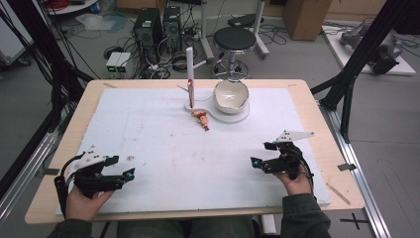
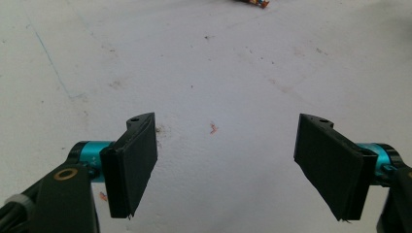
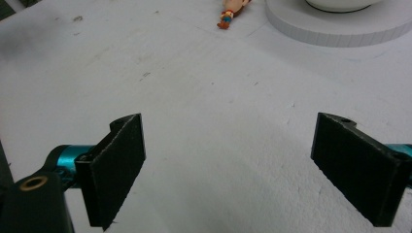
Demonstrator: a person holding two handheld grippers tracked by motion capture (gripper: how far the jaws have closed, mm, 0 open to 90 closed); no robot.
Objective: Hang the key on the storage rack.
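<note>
I've got both grippers, left (image 1: 130, 174) & right (image 1: 254, 161), jaws spread, empty, near edge. Toy figure (image 1: 201, 119) lies far side, just by the bowl's stand (image 1: 237, 117). I'd approach w/ right, low, along its body.

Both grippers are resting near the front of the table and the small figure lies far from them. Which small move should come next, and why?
Probably the right gripper should move forward toward the small figure. Its jaws stand wide open and empty, as do those of the left gripper. The figure lies flat on the white mat, just in front of the round white base under the bowl, nearer the right gripper.
</note>
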